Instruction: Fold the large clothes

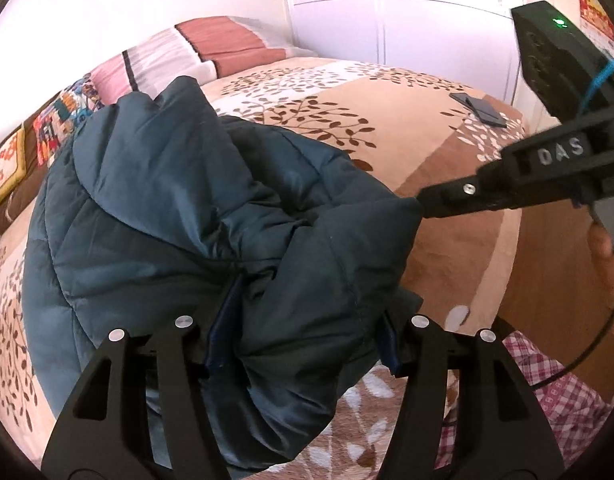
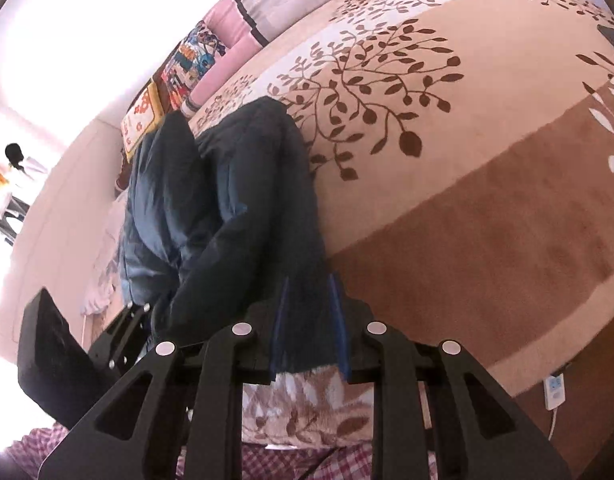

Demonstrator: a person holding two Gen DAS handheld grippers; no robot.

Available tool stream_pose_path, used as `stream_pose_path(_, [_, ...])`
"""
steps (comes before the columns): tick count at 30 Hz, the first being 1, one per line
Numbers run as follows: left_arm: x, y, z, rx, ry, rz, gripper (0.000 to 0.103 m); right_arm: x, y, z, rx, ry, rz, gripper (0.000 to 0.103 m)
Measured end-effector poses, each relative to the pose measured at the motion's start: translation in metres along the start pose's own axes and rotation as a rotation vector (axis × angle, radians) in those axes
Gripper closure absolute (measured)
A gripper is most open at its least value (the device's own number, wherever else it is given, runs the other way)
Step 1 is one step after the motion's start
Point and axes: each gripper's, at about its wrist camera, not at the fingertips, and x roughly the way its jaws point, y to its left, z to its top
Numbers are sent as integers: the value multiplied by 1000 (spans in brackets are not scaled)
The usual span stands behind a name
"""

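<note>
- We have the dark teal quilted jacket [image 1: 195, 208] bunched near the bed's [image 1: 447, 240] near edge.
- Our left gripper [image 1: 303, 340] straddles a fold, jaws released (letting it settle).
- Our right gripper [image 2: 309, 328] stays out: jaws clenched on the hem, keeping it taut for folding.

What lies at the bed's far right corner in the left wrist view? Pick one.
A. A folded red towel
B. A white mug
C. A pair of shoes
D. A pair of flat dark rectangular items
D: two flat dark rectangular items lie overlapping on the leaf-patterned bedspread, beyond the dark teal puffer jacket.
</note>
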Motion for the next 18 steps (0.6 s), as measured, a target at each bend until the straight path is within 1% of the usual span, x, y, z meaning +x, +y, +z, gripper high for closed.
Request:
stream_pose_path(3, [2, 3, 3, -11, 1, 3, 45, -5, 0, -3, 2, -3, -17, 79])
stream_pose_path(8, [3, 4, 4, -22, 3, 5, 45, -21, 2, -6, 6, -18, -19, 79])
stream_pose_path(18, [3, 4, 4, -37, 5, -5, 45, -20, 8, -3, -15, -12, -37, 79])
